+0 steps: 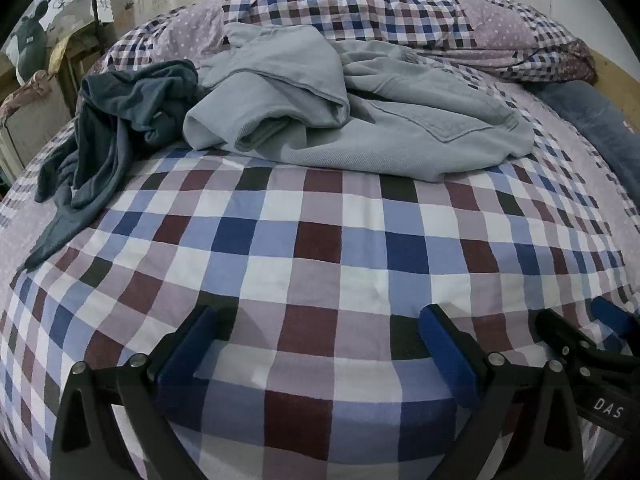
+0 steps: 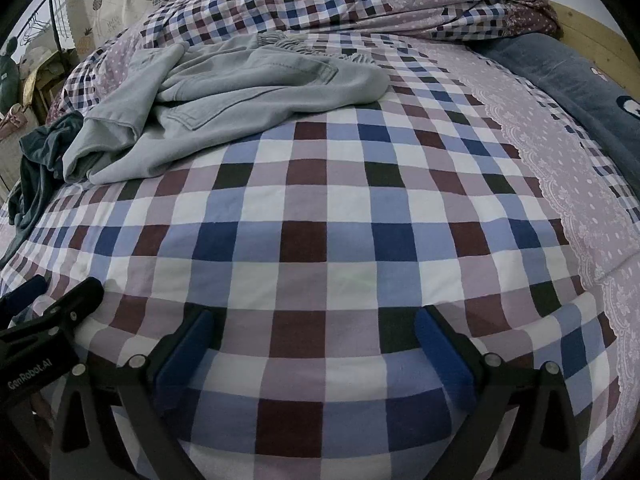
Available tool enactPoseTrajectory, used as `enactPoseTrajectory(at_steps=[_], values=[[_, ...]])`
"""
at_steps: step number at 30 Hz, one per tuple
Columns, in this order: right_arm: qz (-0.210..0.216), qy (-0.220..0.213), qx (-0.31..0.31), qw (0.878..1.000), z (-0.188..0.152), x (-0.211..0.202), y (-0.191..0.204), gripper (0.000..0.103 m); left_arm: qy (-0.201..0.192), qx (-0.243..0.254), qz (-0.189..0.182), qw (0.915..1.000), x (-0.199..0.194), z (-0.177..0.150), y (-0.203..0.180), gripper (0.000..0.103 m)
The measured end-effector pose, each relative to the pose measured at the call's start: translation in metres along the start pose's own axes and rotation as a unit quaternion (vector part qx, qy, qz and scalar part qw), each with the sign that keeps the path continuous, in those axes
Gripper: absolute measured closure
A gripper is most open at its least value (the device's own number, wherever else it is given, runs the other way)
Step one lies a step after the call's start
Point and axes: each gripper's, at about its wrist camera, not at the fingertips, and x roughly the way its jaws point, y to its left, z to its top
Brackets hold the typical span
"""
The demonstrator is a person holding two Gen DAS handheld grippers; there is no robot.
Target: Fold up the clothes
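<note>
A crumpled pair of light grey trousers [image 1: 360,120] [image 2: 224,100] lies in a heap on the far part of the checked bedsheet [image 1: 320,248] [image 2: 340,220]. A dark teal garment [image 1: 112,132] [image 2: 36,160] is bunched up to its left, trailing toward the bed's left edge. My left gripper [image 1: 318,344] hovers open over bare sheet near the bed's front, well short of the clothes, nothing between its blue pads. My right gripper [image 2: 312,344] is open too, beside the left one and equally far from the clothes. Each gripper shows at the edge of the other's view.
A rolled checked and dotted quilt [image 1: 380,12] [image 2: 340,4] lies along the far side of the bed. A dark blue blanket [image 1: 592,120] [image 2: 580,80] lines the right edge by a wooden frame [image 2: 600,40]. Boxes and a plush toy [image 1: 32,40] stand left of the bed.
</note>
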Motion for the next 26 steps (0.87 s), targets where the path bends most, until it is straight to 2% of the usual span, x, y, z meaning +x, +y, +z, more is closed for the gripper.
enactPoseTrajectory(at_steps=[26], values=[[0.000, 0.000, 0.000, 1.000, -0.0002, 0.0001, -0.0001, 0.000, -0.005, -0.003, -0.001, 1.0000, -0.0003, -0.0019, 0.0002, 0.000]])
